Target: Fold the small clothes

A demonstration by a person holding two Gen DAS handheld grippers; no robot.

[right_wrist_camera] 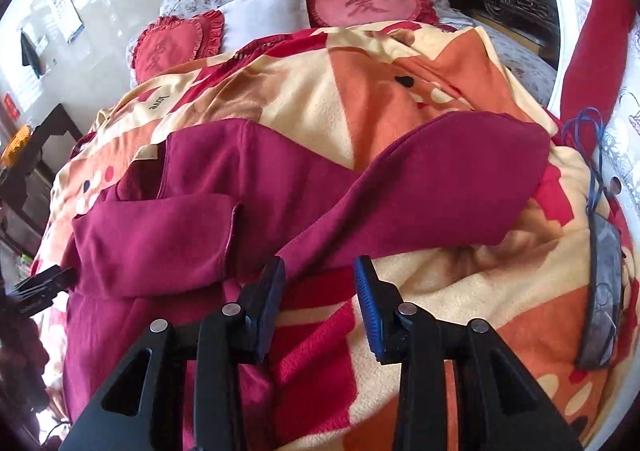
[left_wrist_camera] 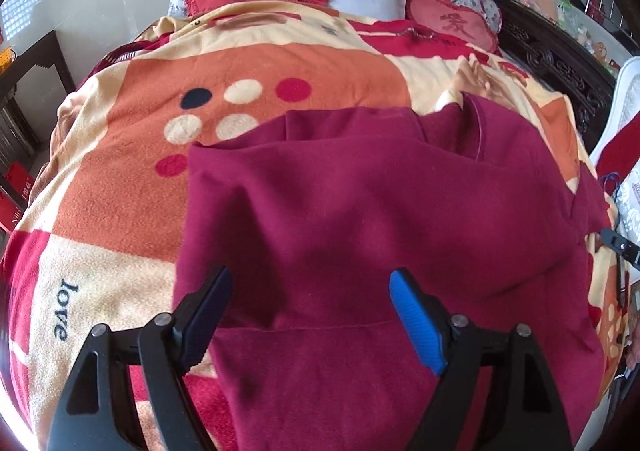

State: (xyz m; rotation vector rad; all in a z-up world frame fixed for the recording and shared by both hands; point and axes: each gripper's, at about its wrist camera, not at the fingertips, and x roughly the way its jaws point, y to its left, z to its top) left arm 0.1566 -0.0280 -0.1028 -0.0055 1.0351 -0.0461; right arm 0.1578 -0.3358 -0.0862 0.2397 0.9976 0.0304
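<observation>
L gripper (left_wrist_camera: 310, 291) hangs w/ jaws spread wide, nothing between them, over the near part of the maroon top (left_wrist_camera: 380, 211). Its left pad sits about at the garment's left edge, the blue-ribbed pad over the body cloth. R gripper (right_wrist_camera: 320, 283) is also parted and empty, a narrower gap, its pads just by the base of the long sleeve (right_wrist_camera: 440, 187) where that meets the body.

The top lies on the fleece blanket (left_wrist_camera: 112, 195) covering the bed, body toward the L side. One sleeve is already laid across the chest (right_wrist_camera: 160, 239); the other runs out flat to the right over the blanket. A seam crosses the near part in the L view (hem or a fold line, can't tell which).

Risks from here, as I judge them:
- Blanket is thick, soft and fuzzy, so a low pinch by either tool could take fleece along w/ the cloth and drag the bedding, wrecking the lay of the top.
- R gripper is at the sleeve's root, not its cuff. Lifting from there would prob. let the far end trail and bunch rather than fold clean.
- The folded-in sleeve is loose; tugging the body could slide it off.
- L jaws straddle the edge, so closing may catch one layer only, or miss.
- A blue cord and grey pouch (right_wrist_camera: 604, 271) lie on the blanket right of the sleeve (well clear now, but a wide swing could snag them).
</observation>
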